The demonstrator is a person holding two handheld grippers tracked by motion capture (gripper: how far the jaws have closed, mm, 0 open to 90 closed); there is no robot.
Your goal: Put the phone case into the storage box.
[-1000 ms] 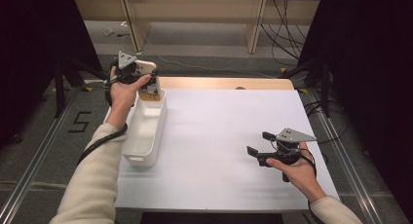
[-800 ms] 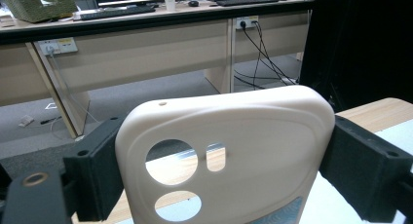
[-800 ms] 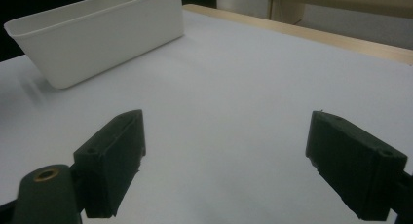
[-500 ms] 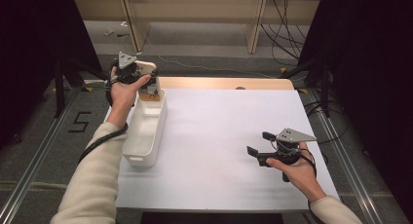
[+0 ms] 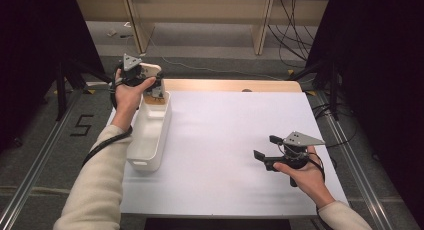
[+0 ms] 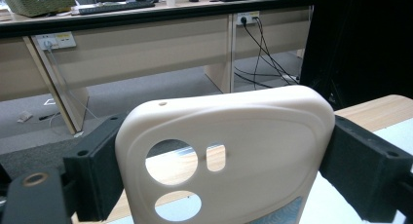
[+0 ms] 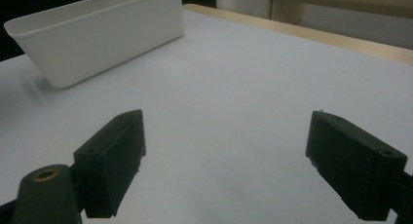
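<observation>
A cream phone case [image 6: 243,136] with camera cut-outs stands upright between the two black jaws of my left gripper [image 6: 224,170], which is shut on its sides. In the high view that gripper [image 5: 151,82] holds the case [image 5: 150,69] just above the far end of a long white bin [image 5: 142,150] at the table's left edge. My right gripper [image 5: 265,147] hovers low over the right half of the white table top [image 5: 220,135], open, with nothing between its jaws [image 7: 226,160]. The right gripper view also shows the bin [image 7: 97,34] farther off.
A wooden strip [image 5: 230,85] borders the table's far edge. Beyond it are desk legs, cables on the grey floor [image 5: 210,45] and dark curtains on both sides. A floor mark "5" [image 5: 82,125] lies left of the table.
</observation>
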